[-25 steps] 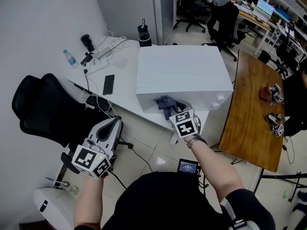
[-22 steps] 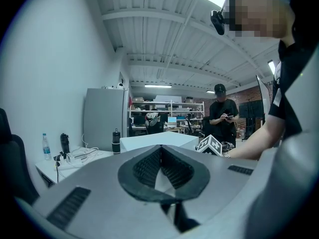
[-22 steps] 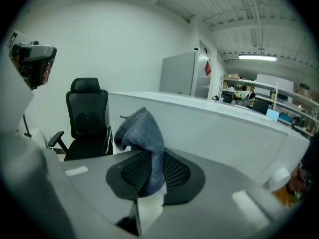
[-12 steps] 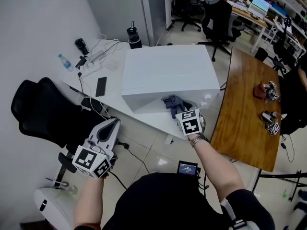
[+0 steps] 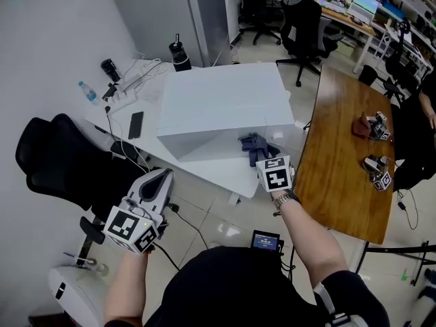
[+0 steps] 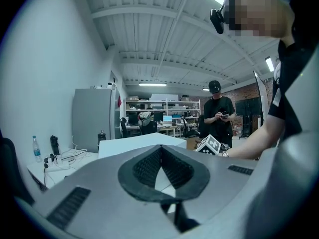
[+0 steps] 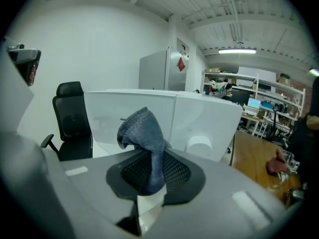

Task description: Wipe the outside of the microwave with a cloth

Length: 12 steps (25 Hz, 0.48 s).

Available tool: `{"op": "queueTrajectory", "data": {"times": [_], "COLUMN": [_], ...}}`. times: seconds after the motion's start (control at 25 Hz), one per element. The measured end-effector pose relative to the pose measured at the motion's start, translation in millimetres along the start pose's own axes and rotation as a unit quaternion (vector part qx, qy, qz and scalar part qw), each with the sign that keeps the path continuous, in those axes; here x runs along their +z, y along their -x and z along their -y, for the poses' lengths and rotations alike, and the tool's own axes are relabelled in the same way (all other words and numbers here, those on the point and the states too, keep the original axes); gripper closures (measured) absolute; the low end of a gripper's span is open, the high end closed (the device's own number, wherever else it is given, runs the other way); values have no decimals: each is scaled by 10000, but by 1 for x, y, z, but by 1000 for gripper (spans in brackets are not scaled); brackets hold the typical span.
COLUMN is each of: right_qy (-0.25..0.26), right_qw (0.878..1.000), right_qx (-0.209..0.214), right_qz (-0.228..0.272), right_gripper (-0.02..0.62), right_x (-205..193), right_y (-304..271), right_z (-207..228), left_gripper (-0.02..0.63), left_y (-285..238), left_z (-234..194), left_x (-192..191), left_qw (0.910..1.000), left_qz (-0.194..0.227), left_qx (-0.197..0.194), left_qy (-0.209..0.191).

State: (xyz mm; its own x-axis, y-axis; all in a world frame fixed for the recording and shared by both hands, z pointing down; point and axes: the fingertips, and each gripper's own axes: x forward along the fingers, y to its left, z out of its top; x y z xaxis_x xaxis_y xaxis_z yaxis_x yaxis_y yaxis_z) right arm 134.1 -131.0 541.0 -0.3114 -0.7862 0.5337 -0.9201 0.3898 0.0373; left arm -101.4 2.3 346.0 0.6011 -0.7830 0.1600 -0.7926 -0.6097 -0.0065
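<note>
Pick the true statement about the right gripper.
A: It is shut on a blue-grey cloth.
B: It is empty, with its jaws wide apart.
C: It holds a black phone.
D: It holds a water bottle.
A: in the right gripper view, the right gripper has its jaws closed on a blue-grey cloth, which sticks up in front of the white microwave.

A black chair (image 5: 61, 162) stands at nine o'clock. Toward eleven, a white table (image 5: 208, 172) carries a phone (image 5: 135, 125), cables (image 5: 139, 73), a water bottle (image 5: 86, 91) and a flask (image 5: 180, 55). At three o'clock, a wooden table (image 5: 334, 176) bears two marked tools (image 5: 373, 124).
</note>
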Motion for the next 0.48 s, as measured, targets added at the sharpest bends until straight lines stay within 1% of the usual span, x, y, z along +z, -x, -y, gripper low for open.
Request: {"op": "queueTrajectory", "data": {"times": [0.24,0.48], "right_qy": [-56,-64], "right_qw": [9999,9998], "right_qx": [-132,-194], "right_qz": [12,25], "right_gripper": [541,541], "right_x": [-8,-15], "right_y": [20,34], "right_z": [34,60], "left_gripper": [601,601], "left_y": [-15,-29], "left_z": [27,50], "left_x": [6,10], "left_qw": [10000,9999], "left_qz": [6,34], "left_qx": [-68,-132], "left_qy": [-31,-36]}}
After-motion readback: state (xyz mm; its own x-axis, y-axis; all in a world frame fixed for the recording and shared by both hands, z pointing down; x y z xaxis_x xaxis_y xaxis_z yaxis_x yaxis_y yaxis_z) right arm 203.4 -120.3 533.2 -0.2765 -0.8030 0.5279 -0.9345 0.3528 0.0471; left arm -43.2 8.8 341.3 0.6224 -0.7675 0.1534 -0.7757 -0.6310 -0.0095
